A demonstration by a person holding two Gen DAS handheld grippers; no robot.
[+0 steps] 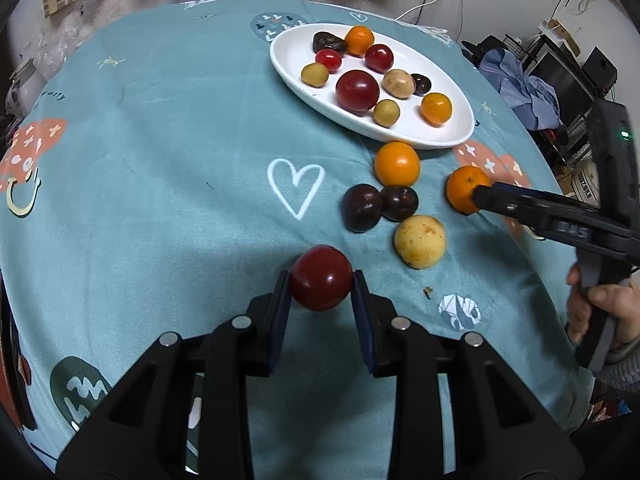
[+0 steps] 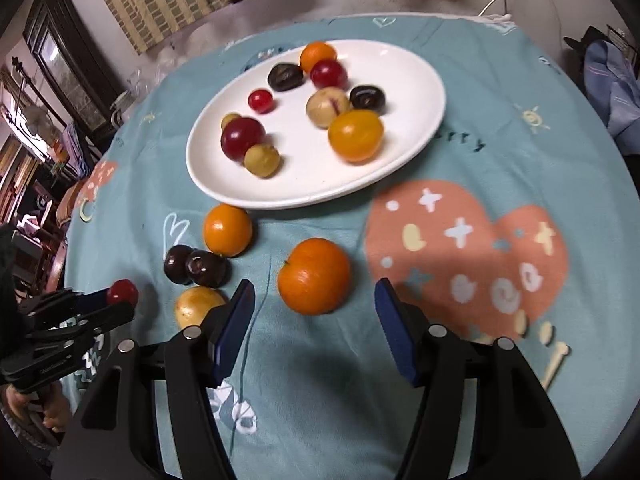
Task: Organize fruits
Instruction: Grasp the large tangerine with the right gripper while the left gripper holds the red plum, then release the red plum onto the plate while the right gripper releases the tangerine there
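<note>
My left gripper [image 1: 321,280] is shut on a red plum [image 1: 321,277] above the teal cloth; it also shows in the right wrist view [image 2: 122,292]. My right gripper [image 2: 314,296] is open, its jaws on either side of an orange [image 2: 314,276] that lies on the cloth; the orange also shows in the left wrist view [image 1: 466,188]. A white oval plate [image 1: 288,46] holds several fruits and also shows in the right wrist view [image 2: 412,80]. A second orange [image 1: 397,163], two dark plums [image 1: 362,207] and a yellow fruit [image 1: 419,241] lie loose near the plate.
The round table carries a teal patterned cloth [image 1: 160,140]. Clothes and shelves [image 1: 528,88] stand beyond the right edge. A dark cabinet [image 2: 64,60] stands at the far left. White cables [image 1: 424,4] hang on the back wall.
</note>
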